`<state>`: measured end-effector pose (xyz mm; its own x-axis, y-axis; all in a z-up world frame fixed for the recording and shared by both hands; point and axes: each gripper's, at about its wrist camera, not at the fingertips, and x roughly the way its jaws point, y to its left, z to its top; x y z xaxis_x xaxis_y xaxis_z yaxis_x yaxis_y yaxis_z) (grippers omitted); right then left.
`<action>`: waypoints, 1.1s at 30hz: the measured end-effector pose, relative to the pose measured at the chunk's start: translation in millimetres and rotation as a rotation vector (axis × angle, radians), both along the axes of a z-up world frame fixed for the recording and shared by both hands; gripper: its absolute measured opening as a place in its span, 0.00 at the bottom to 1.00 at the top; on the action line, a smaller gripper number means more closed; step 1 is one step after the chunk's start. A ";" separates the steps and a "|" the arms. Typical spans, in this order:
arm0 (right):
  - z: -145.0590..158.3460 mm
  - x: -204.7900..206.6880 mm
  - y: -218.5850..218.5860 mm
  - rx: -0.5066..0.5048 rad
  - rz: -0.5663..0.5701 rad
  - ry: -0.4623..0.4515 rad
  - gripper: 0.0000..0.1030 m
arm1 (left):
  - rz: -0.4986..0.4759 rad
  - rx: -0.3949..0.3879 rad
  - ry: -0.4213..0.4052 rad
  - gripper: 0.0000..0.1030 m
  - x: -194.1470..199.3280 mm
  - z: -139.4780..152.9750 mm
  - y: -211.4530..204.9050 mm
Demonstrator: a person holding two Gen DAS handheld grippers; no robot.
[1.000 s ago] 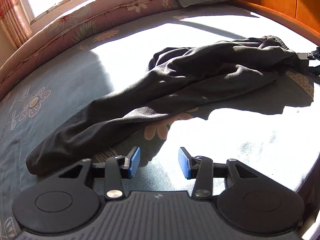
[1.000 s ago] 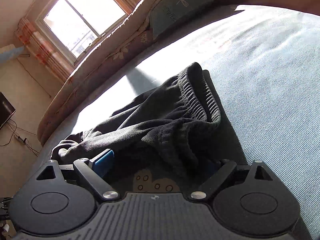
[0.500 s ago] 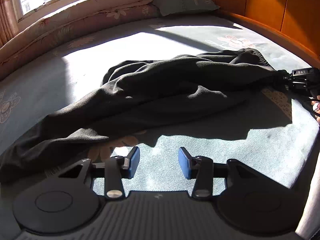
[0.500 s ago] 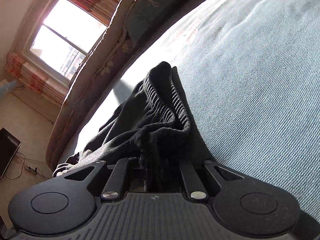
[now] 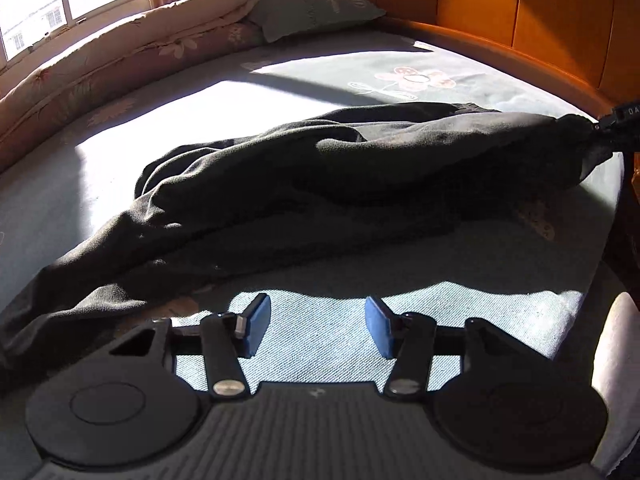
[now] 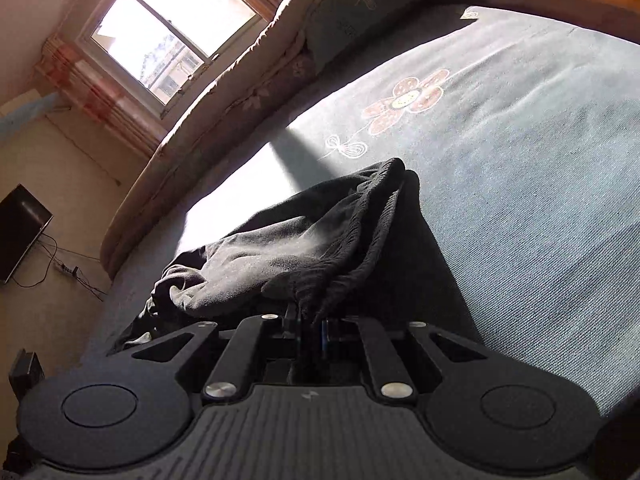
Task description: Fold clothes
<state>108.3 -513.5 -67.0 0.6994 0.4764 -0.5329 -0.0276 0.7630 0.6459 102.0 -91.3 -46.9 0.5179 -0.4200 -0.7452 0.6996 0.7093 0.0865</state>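
Finding one: my right gripper (image 6: 311, 334) has closed on the ribbed waistband (image 6: 372, 216) of the black trousers (image 5: 320, 176). A second ago its pads stood wide with the cloth loose between them; now the jaws are pinched nearly together with a bunch of waistband clamped in the gap. In the left wrist view the same end of the garment, at the far right edge of the frame, is drawn up into a taut peak, clear of the bedsheet (image 5: 328, 344). I judge the grasp secure and the waist end ready to be pulled straight.

Finding two: my left gripper (image 5: 316, 326) has just widened. Its blue pads (image 5: 256, 322) now stand at a middling gap, with only bare sheet between them. It holds nothing. Compared with a second ago, the trousers fill more of its view and the leg end (image 5: 60, 320) has slid to the lower left corner, partly beyond the frame, so this hand has travelled along the garment.

Position of the work: the trousers lie diagonally across the bed, waist at right, legs trailing to lower left, rumpled and unfolded. A pillow (image 5: 312, 8) sits at the top of the left wrist view.

Pose: the left gripper tilts steeply down over the near edge of the sheet, just short of the cloth. The right gripper points at a shallower downward angle along the garment.

Assessment: folding proper has not begun; the left hand likely needs a hold before spreading.
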 end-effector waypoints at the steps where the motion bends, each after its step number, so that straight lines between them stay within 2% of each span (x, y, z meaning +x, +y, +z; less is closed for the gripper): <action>1: 1.3 -1.9 -5.0 -0.003 0.000 0.013 0.11 | -0.002 0.001 0.001 0.52 -1.5 0.2 -0.5; 5: -9.1 -4.0 -20.6 0.022 0.005 0.117 0.12 | -0.003 0.002 -0.004 0.53 -6.0 2.7 0.6; 7: -21.4 -2.3 -20.9 0.015 0.064 0.211 0.15 | -0.001 0.005 -0.006 0.58 -7.4 3.9 2.6; 8: -27.8 -3.4 -20.5 -0.028 0.066 0.262 0.22 | 0.001 0.008 -0.008 0.59 -7.2 4.0 3.2; 10: -29.8 -5.9 -21.2 -0.107 0.065 0.302 0.23 | 0.006 0.014 -0.010 0.59 -5.7 4.3 3.7; 12: -21.4 -10.1 -28.8 -0.115 0.041 0.262 0.26 | 0.011 0.017 -0.009 0.60 -3.5 4.7 3.5; 14: -7.7 -7.9 -39.6 -0.067 0.011 0.176 0.39 | 0.010 0.017 -0.007 0.60 -1.2 4.3 -0.2; 16: -3.8 8.4 -44.2 -0.032 0.003 0.130 0.48 | 0.006 0.016 -0.005 0.60 0.2 3.8 -5.3; 19: -12.7 44.0 -47.0 0.020 0.009 0.103 0.55 | -0.007 0.012 0.004 0.60 -0.7 2.6 -12.5; 25: -63.9 119.4 -53.2 0.151 0.026 0.156 0.56 | -0.009 0.041 0.021 0.60 1.0 0.1 -17.5; 28: -74.6 144.0 -52.0 0.241 0.025 0.125 0.56 | 0.005 0.052 0.034 0.60 7.1 -2.7 -18.7; 31: -76.5 166.3 -39.6 0.246 0.058 0.108 0.56 | 0.001 0.057 0.042 0.60 12.1 -6.0 -23.4; 33: -74.4 174.8 -30.5 0.206 0.074 0.100 0.55 | -0.006 0.058 0.045 0.60 13.8 -8.1 -27.4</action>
<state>283.1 -544.0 -141.4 0.6072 0.6303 -0.4838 -0.0069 0.6130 0.7901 115.8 -118.7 -55.1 0.4810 -0.3786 -0.7907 0.7082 0.6995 0.0958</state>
